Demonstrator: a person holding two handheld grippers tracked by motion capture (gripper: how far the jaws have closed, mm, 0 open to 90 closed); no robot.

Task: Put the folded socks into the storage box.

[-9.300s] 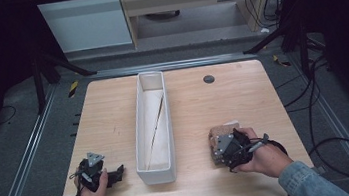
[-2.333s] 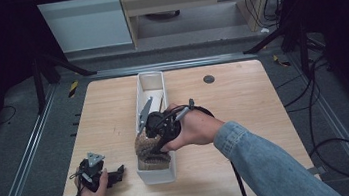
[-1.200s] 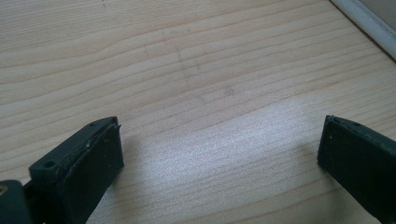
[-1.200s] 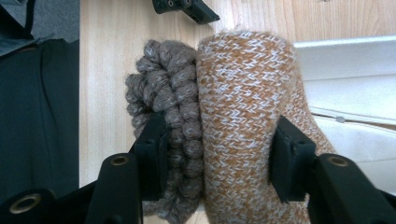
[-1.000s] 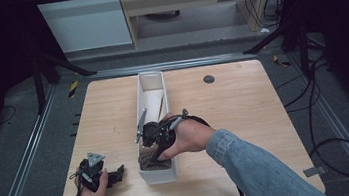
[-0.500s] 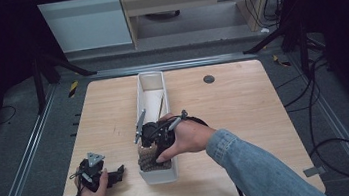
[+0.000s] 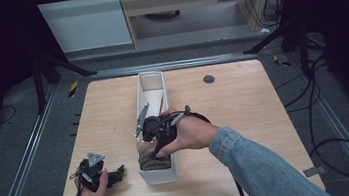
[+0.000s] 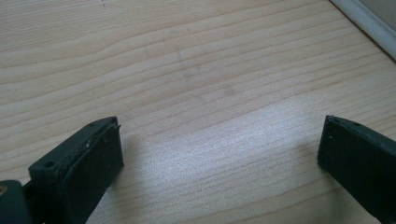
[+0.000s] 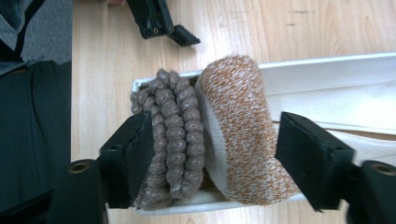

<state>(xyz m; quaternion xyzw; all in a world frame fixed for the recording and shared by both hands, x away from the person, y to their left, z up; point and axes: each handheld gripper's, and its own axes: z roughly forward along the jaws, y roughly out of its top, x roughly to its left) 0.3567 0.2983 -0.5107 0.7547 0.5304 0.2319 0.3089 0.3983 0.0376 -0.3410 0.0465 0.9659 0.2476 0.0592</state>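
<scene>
The right tongs (image 9: 212, 154) stand spread around a rolled sock bundle (image 9: 210, 135) — the left jaw touches its brown ribbed side, the right jaw sits just clear of the orange-speckled side. The bundle lies in the 6 o'clock end of the white tray (image 7: 161, 174). The right hand (image 7: 189, 134) reaches in from 4 o'clock. The left tongs (image 8: 219, 154) gape wide over bare desk (image 8: 196, 70), empty, near 7 o'clock.

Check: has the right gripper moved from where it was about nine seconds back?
Yes. The right gripper has moved left from the table's right side to the white tray, its open jaws around the brown knitted bundle at the near end.
</scene>
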